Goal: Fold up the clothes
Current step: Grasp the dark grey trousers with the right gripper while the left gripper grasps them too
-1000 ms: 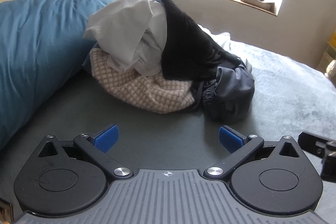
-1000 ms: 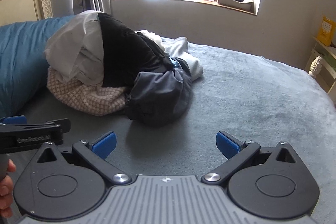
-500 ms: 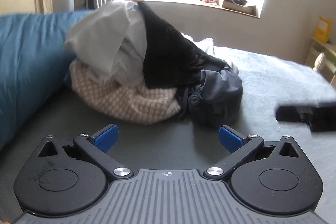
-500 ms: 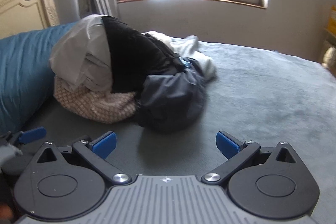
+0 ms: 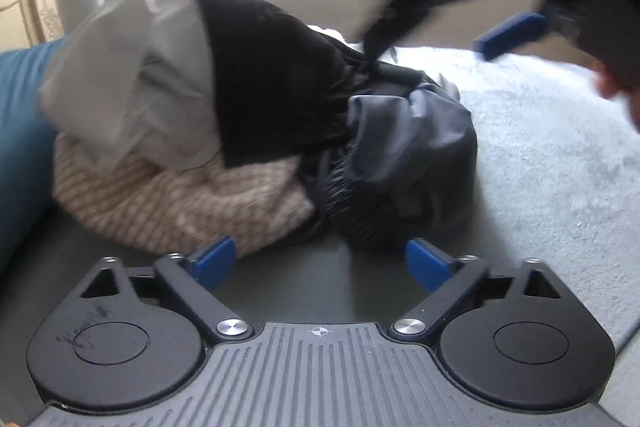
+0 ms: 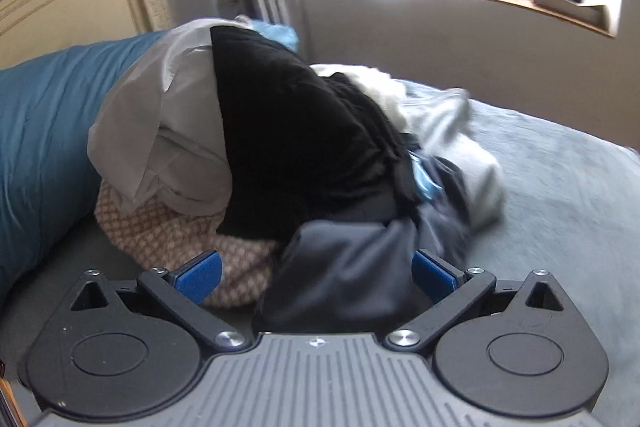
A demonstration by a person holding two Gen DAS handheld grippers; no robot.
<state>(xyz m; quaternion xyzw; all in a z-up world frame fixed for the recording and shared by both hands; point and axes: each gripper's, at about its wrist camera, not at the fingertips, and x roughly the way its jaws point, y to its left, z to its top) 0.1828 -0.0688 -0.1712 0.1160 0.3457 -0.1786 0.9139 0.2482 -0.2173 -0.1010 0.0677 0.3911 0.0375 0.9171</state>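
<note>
Folding not yet begun: every garment is seen heaped, none laid flat.

The clothes pile is heaped on the grey bedspread against the teal duvet; nothing folded is shown. The right gripper is spread wide, the dark grey jacket bulging between its jaws, not yet pinched. The left gripper is held apart just short of the checked knit. Only the left view shows the jacket's ribbed cuff; only the right view shows a white garment behind.
</note>
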